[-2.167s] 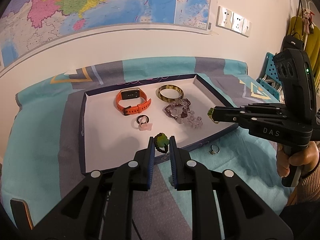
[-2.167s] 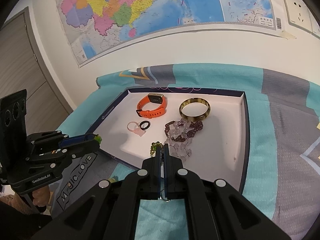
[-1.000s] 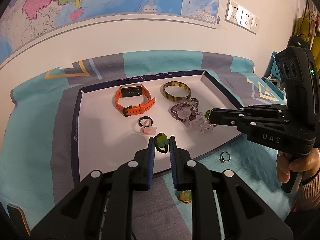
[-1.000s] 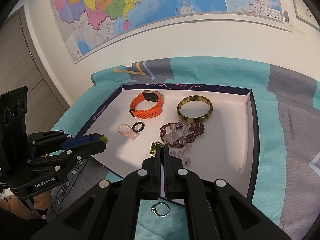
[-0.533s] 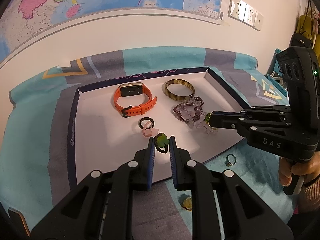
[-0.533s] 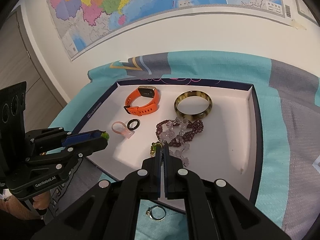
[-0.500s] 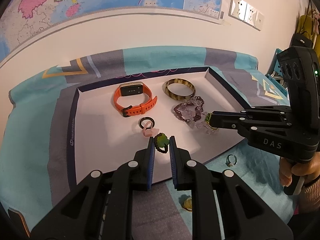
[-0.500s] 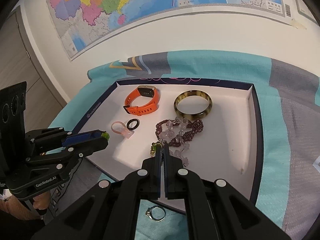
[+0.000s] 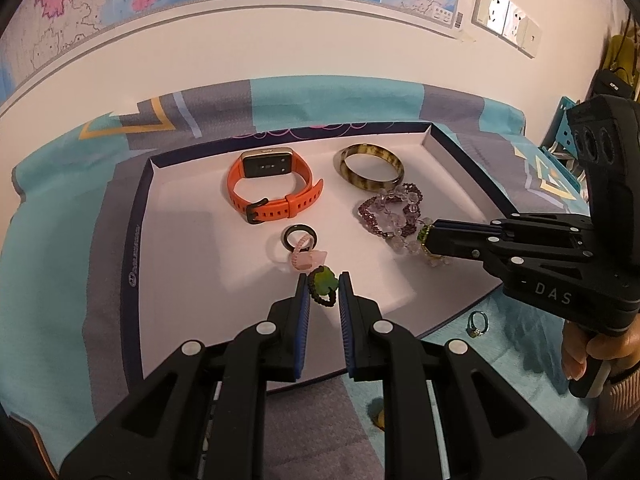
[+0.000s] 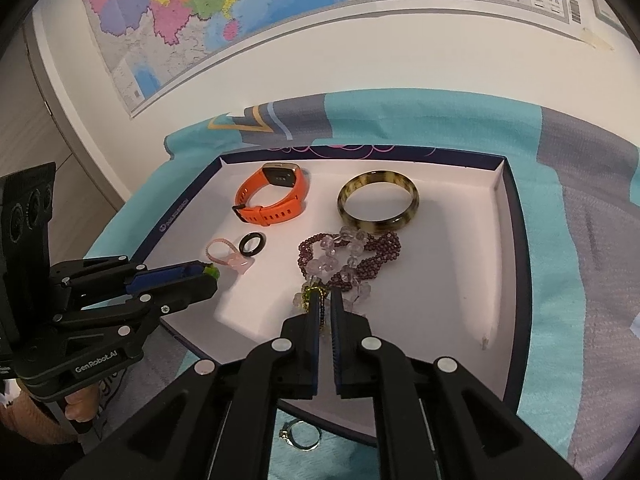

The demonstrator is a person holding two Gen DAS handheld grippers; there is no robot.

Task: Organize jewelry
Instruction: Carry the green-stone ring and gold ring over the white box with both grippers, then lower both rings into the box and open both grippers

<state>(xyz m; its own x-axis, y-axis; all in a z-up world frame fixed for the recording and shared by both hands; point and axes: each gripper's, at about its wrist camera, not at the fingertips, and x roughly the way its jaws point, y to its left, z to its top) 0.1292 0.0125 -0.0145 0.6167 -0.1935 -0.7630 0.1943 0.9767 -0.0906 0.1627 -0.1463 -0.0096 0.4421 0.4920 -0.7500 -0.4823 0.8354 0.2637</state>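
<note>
tray (image 9: 138, 240): shallow white box with dark blue rim, lying on a teal and grey cloth (image 9: 60, 208) over the surface.
left hand-held gripper (image 9: 323, 280): above the tray's near edge, pinching a green stone ring (image 9: 322, 280) with a dark beaded band.
right hand-held gripper (image 10: 323, 300): over the tray's middle, jaws opening; a small olive-green beaded piece (image 10: 314, 292) sits at the left fingertip, whether it is gripped i cannot tell.
orange watch (image 9: 270, 190): far left part of the tray.
brown bangle (image 9: 372, 168): far right part of the tray.
purple bead bracelets (image 10: 348, 256): middle of the tray, just in front of the bangle.
black ring (image 10: 252, 244): touching a pink ring (image 10: 228, 254), left of the beads.
silver ring (image 10: 302, 434): on the cloth, just outside the tray's near rim.
</note>
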